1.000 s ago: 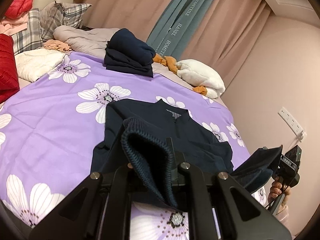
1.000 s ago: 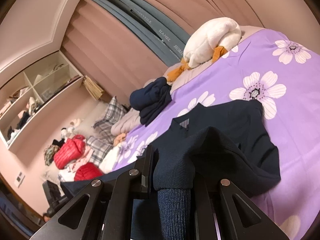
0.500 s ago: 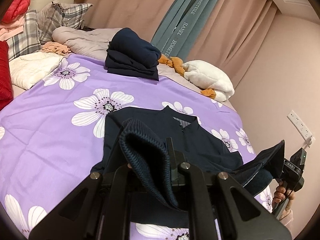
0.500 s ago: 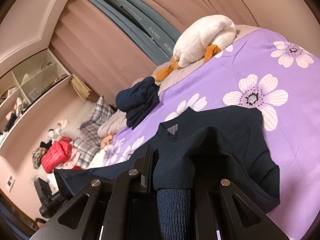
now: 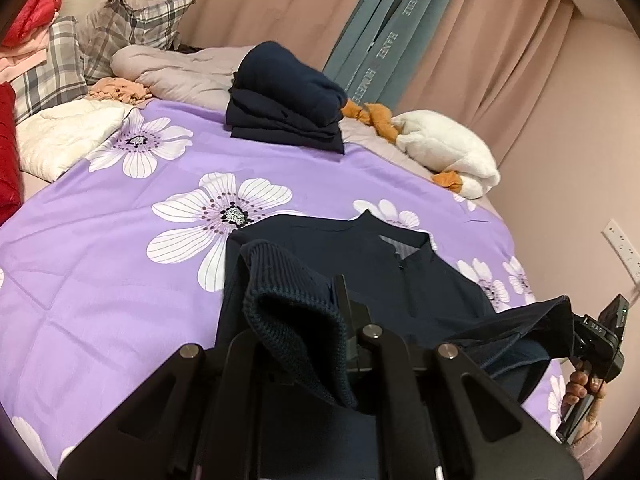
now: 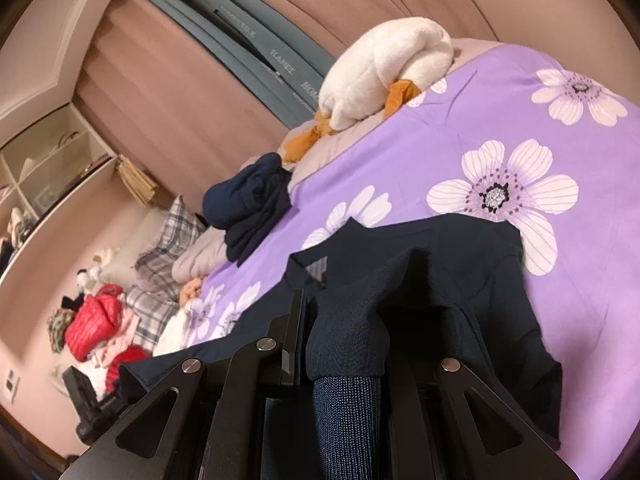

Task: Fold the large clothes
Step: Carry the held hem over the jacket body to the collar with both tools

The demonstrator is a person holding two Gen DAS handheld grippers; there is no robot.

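A navy jacket (image 5: 380, 276) lies collar-far on the purple flowered bedspread (image 5: 100, 280). Its ribbed bottom hem is lifted off the bed and stretched between both grippers. My left gripper (image 5: 316, 320) is shut on the left hem corner, and the ribbed cuff bulges over its fingers. At the right edge of the left wrist view, my right gripper (image 5: 576, 330), held by a hand, pinches the other corner. In the right wrist view the right gripper (image 6: 340, 332) is shut on the hem, with the jacket (image 6: 460, 264) spread beyond; the left gripper (image 6: 96, 396) shows at lower left.
A folded navy stack (image 5: 284, 100) sits at the far edge, beside a white plush goose (image 5: 444, 152). Plaid pillows (image 5: 120, 28), a white quilted piece (image 5: 68, 136) and red clothing (image 6: 96, 328) crowd the left side. Curtains and a wall with a socket (image 5: 624, 248) bound the right.
Both grippers have carried the raised hem forward over the jacket toward its collar and slightly down; the folded stack and goose loom larger. Both grips stay the same.
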